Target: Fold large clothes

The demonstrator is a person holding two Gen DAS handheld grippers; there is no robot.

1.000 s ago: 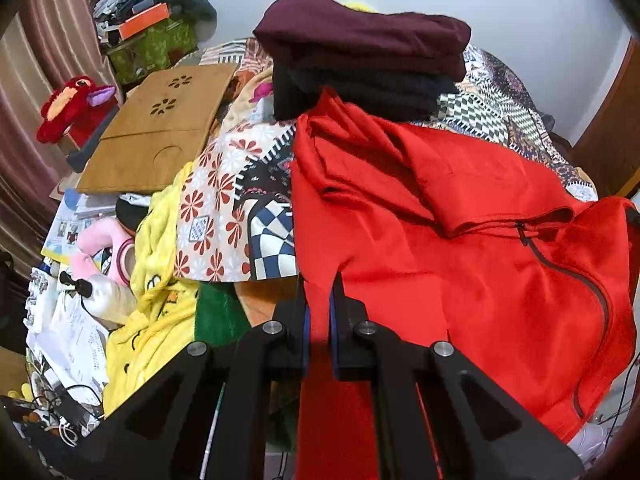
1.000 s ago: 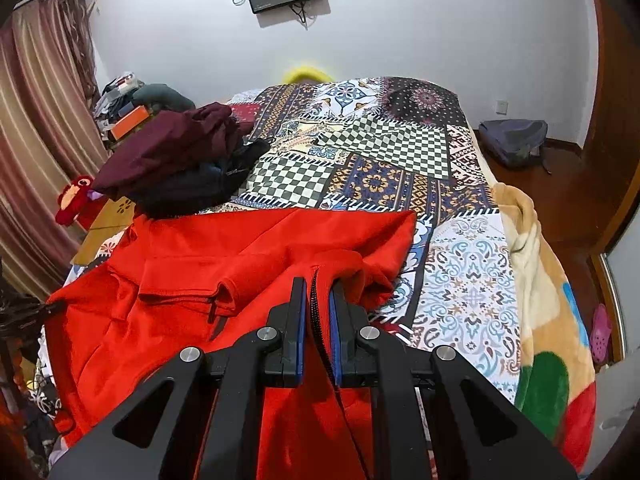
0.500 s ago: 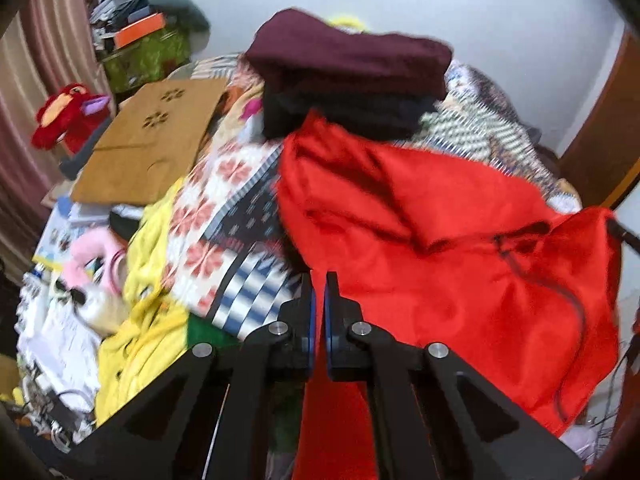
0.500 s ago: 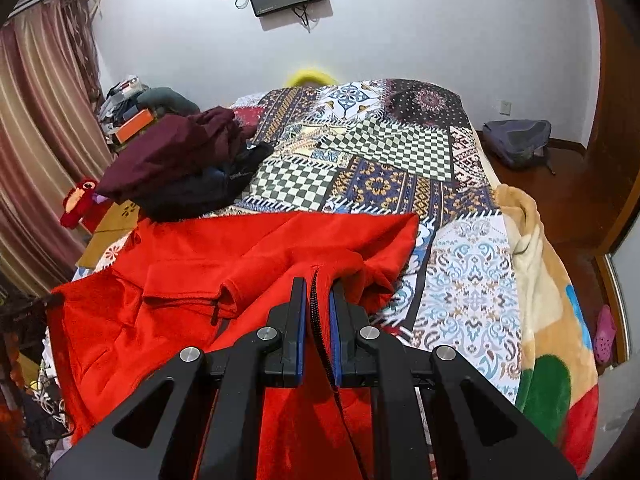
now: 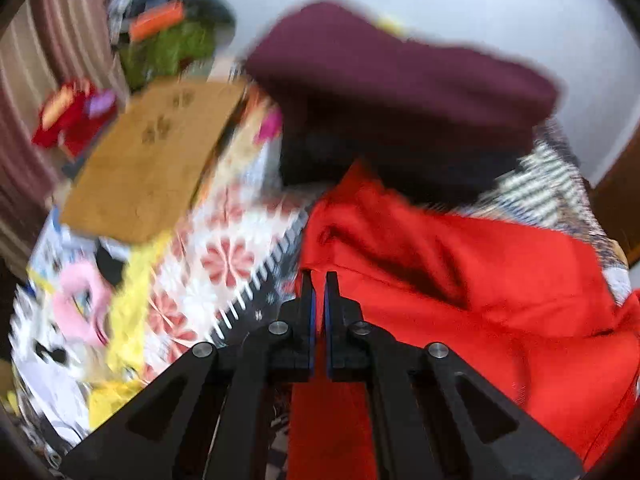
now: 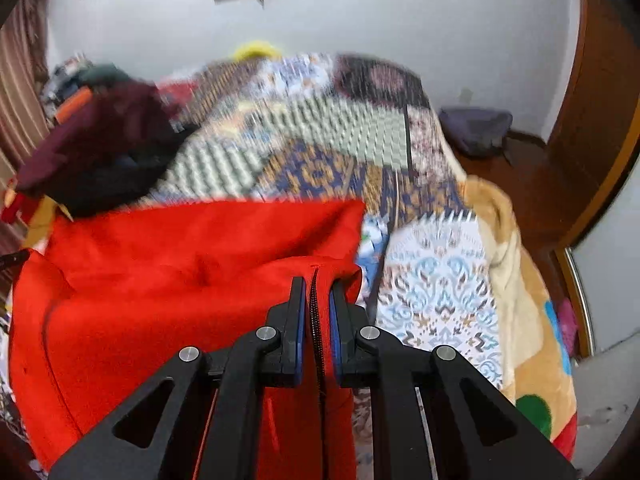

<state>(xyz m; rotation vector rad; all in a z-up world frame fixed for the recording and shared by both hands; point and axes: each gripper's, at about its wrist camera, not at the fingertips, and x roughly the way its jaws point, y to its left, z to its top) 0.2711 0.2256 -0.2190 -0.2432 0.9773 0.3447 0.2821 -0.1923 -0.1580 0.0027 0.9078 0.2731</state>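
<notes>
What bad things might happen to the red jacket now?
1. Both views are blurred, so the move looks fast; the red jacket might slip from the left gripper or right gripper.
2. The right gripper pinches at the zipper, a lumpy hold that may slide.
3. The maroon pile sits right behind the jacket and could get bumped or knocked over.

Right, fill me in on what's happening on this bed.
A person is folding a red zip-up jacket on the patchwork bedspread. The left tool is shut on one red edge, and the right tool is shut on the zipper edge. A pile of dark clothes sits behind.
</notes>
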